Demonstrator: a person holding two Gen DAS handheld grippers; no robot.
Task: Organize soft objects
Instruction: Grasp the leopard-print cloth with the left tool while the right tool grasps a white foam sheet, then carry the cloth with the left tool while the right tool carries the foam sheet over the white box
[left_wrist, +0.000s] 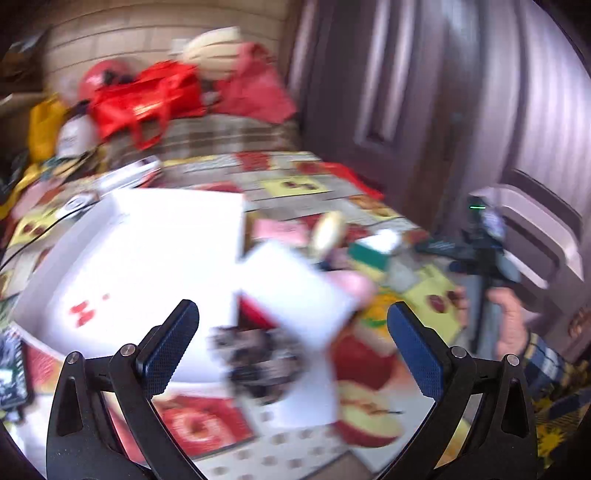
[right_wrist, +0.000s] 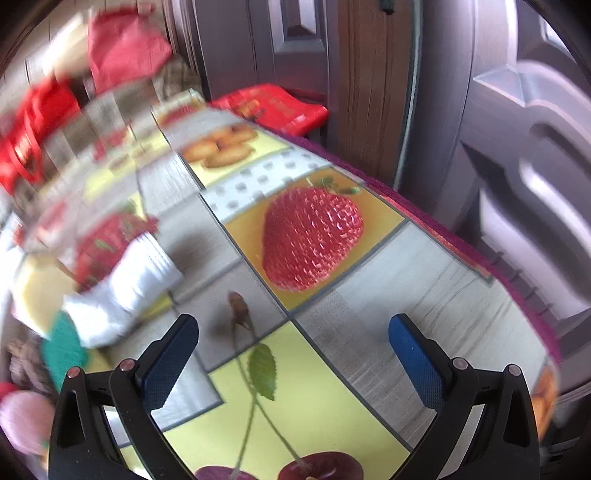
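Note:
My left gripper (left_wrist: 291, 317) is open and empty, just above a dark fluffy soft object (left_wrist: 258, 362) that lies by a white box lid (left_wrist: 295, 291) and a large white box (left_wrist: 140, 266). More soft items lie beyond: a yellowish round piece (left_wrist: 328, 232), a green and white sponge (left_wrist: 373, 247) and a pink item (left_wrist: 351, 284). My right gripper (right_wrist: 293, 332) is open and empty over the fruit-print tablecloth (right_wrist: 314, 236). In the right wrist view a white sock (right_wrist: 125, 288), a green piece (right_wrist: 62, 350), a yellow piece (right_wrist: 37, 291) and a pink fluffy thing (right_wrist: 22, 417) lie to its left. Both views are blurred.
Red bags (left_wrist: 147, 99) and a red cloth (left_wrist: 255, 88) are piled at the table's far end. A dark panelled door (left_wrist: 443, 92) stands to the right. The other hand-held gripper (left_wrist: 484, 243) shows at right. A red packet (right_wrist: 273, 107) lies at the far table edge.

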